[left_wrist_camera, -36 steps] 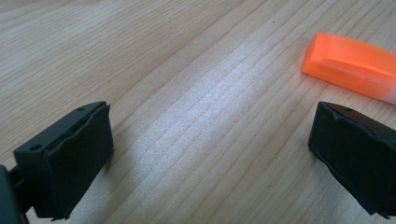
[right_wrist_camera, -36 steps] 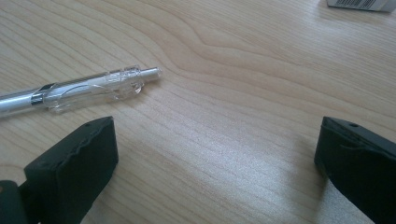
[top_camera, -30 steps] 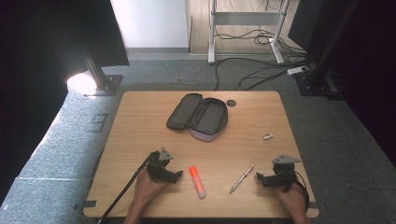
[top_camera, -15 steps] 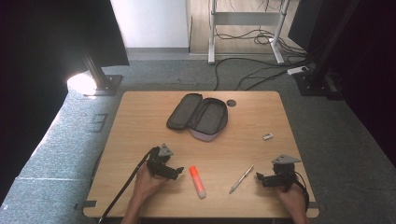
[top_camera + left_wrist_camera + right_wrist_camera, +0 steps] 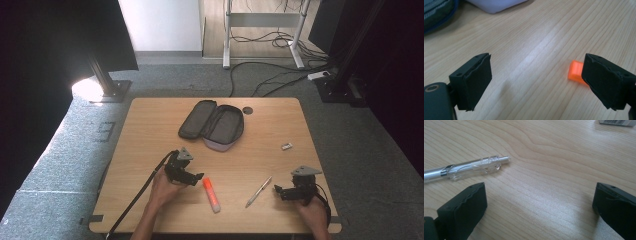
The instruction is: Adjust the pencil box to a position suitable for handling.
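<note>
Hovering beside the orange highlighter (image 5: 211, 194), the left gripper (image 5: 196, 177) has its jaws wide, just closing slightly, nothing between them.
The left gripper view reveals the highlighter's squared, ridged end.

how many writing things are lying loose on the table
2: an orange highlighter just right of the left gripper, and a clear pen left of the right gripper. The open pencil case may hide more.

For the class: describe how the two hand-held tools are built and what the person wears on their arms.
Each tool, left tool and right tool, is black, with two blocky jaws lined with flat dark pads and a grey three-cornered plate on top. A black cable trails from the left one. The forearms are bare; no sleeves show.
</note>
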A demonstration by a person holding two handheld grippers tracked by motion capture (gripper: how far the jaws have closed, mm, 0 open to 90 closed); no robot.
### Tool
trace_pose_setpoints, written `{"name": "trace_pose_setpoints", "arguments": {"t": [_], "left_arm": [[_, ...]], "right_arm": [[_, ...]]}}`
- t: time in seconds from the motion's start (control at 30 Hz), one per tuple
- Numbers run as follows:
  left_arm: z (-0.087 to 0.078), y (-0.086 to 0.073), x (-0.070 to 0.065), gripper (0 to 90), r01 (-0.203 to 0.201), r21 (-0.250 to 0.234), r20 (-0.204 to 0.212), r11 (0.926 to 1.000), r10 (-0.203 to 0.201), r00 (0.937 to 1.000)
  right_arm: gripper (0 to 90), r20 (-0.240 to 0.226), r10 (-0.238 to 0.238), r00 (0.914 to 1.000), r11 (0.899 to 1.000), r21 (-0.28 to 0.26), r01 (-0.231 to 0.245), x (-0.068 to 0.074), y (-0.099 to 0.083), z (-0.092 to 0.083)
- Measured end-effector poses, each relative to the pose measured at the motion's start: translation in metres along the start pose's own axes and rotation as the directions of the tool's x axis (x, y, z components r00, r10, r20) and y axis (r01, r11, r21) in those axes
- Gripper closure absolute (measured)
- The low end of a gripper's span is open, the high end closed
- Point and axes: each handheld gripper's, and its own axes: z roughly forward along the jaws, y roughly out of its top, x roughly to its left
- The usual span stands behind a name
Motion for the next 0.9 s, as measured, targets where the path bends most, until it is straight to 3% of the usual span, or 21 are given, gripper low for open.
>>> {"name": "trace_pose_setpoints", "arguments": {"t": [0.53,0.63,0.73,0.83,0.9], "left_arm": [[0.013,0.036,-0.003,14.8,-0.041,-0.02,0.031,0.999,0.041,0.9987],[0.015,0.041,0.0,16.7,-0.023,-0.037,0.066,0.999,0.026,0.9975],[0.017,0.047,0.001,18.3,-0.04,-0.025,0.064,0.9989,0.041,0.9971],[0.018,0.052,0.003,20.1,-0.02,-0.045,0.094,0.9988,0.024,0.9953],[0.02,0.056,0.002,20.5,-0.036,-0.034,0.077,0.9988,0.039,0.9963]], "right_arm": [[0.0,0.0,0.0,1.0,1.0,0.0,0.0,0.0,0.0,0.0],[0.0,0.0,0.0,1.0,1.0,0.0,0.0,0.0,0.0,0.0],[0.0,0.0,0.0,1.0,1.0,0.0,0.0,0.0,0.0,0.0],[0.0,0.0,0.0,1.0,1.0,0.0,0.0,0.0,0.0,0.0],[0.0,0.0,0.0,1.0,1.0,0.0,0.0,0.0,0.0,0.0]]}}
